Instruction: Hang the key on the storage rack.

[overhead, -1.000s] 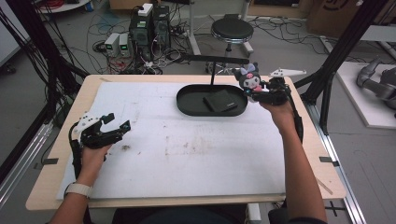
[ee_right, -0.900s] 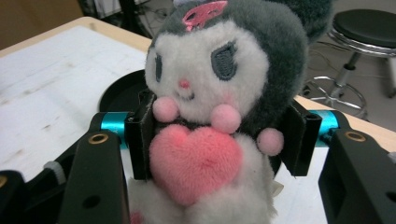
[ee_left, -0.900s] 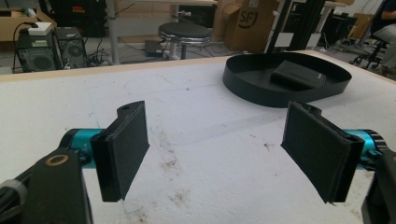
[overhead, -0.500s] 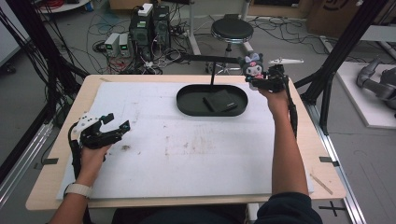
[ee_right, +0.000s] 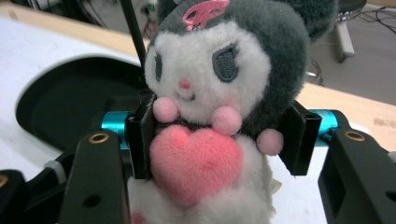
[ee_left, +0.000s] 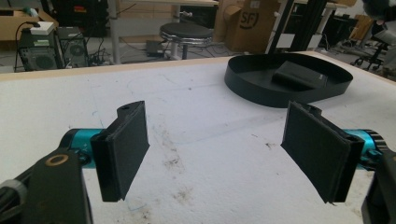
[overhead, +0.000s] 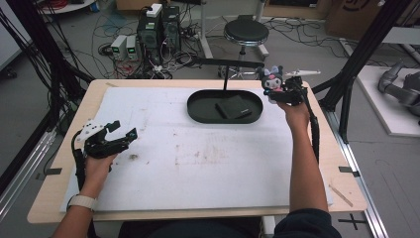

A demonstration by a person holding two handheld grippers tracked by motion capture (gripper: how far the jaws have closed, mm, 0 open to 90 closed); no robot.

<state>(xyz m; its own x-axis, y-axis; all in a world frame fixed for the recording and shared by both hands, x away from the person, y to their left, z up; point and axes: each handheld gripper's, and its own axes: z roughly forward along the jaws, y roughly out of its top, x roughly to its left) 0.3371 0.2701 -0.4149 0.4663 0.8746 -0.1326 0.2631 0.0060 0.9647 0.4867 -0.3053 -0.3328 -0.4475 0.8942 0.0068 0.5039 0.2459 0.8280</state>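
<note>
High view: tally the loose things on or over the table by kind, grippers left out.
Plush toy, clamped in the right gripper: 1
Black oval tray: 1
Black flat block lying in the tray: 1
Total: 3

plush [ee_right: 210, 107]: soft fuzzy cloth, your right pads press its sides
pads [ee_left: 126, 144]: matt black, fine-grained, rubbery look
tray [overhead: 198, 106]: smooth black plastic, slight sheen
mat [overhead: 198, 163]: matt white, foam-like, scuffed and stained
table [overhead: 346, 168]: pale wood edge, smooth
</note>
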